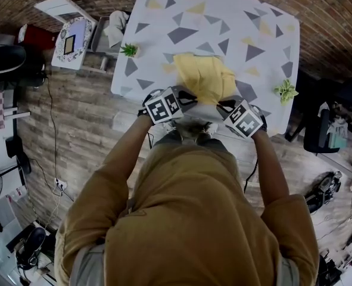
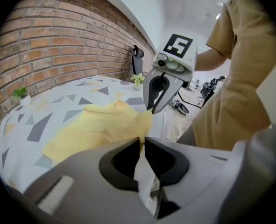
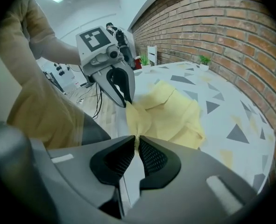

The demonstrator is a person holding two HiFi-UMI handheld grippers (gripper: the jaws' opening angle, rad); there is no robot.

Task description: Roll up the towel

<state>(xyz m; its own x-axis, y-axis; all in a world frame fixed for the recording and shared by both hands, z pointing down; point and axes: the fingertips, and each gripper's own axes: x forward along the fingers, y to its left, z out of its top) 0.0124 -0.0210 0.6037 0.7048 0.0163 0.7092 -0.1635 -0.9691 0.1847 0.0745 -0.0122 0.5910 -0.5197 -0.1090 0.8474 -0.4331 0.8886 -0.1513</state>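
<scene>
Head view: towel [image 1: 204, 79] is lying crumpled at the table's [image 1: 223, 16] near edge. Left gripper view: left gripper [image 2: 142, 141] is pinching one near towel corner, jaws almost together. Right gripper view: right gripper [image 3: 137, 141] is pinching the other near corner likewise.

Left gripper [image 1: 189, 95], right gripper [image 1: 224, 105], jaws pinched closed, both angled down, elbows seemingly bent
</scene>
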